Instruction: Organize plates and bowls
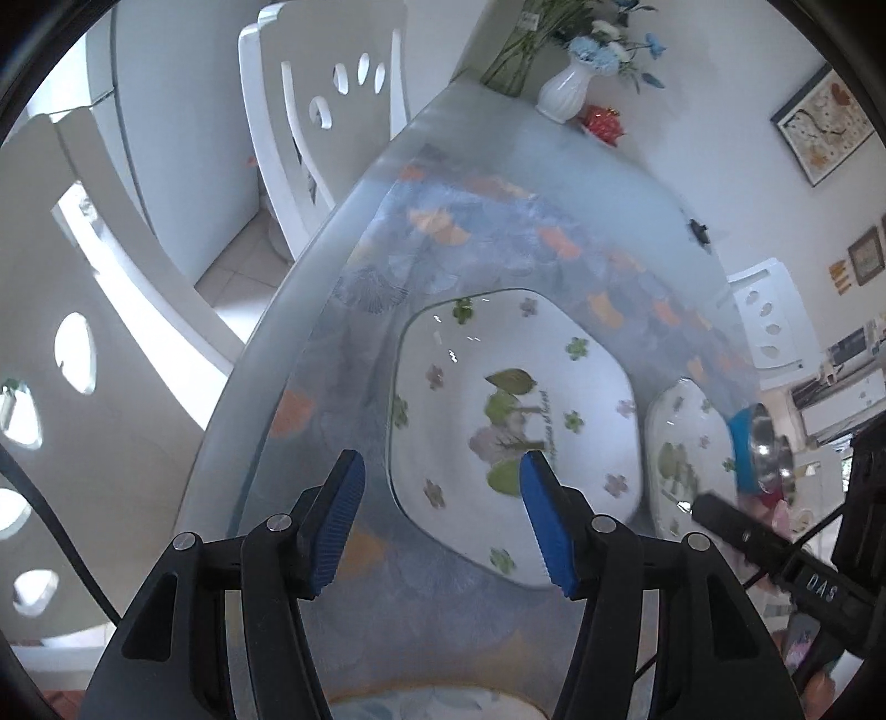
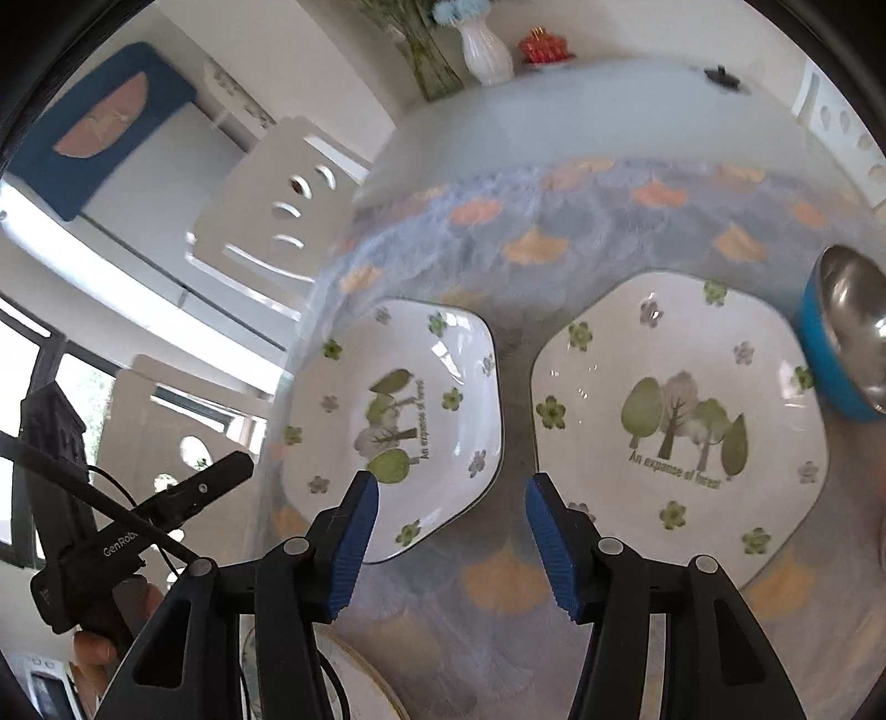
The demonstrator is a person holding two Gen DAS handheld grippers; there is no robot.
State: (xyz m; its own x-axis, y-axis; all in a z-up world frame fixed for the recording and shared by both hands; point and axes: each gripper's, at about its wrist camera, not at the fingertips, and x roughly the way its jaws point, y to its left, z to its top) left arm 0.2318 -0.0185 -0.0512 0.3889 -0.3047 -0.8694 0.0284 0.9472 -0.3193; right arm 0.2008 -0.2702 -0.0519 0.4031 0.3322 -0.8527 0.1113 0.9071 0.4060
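Note:
Two white hexagonal plates with tree and flower prints lie side by side on the patterned tablecloth. In the right wrist view the left plate [image 2: 398, 421] and the right plate [image 2: 681, 421] sit ahead of my right gripper [image 2: 451, 540], which is open and empty above the gap between them. In the left wrist view my left gripper [image 1: 440, 523] is open and empty over the near left rim of the left plate [image 1: 515, 421]; the other plate [image 1: 686, 454] lies to its right. A blue bowl with a steel inside [image 2: 847, 338] stands at the far right and also shows in the left wrist view [image 1: 758, 448].
A round glass-topped table [image 1: 266, 387] carries the cloth. White chairs [image 1: 326, 133] stand along its left side. A white vase of flowers [image 2: 487, 50] and a red ornament [image 2: 542, 47] stand at the far edge. A pale rimmed dish [image 2: 360, 681] lies near my right gripper.

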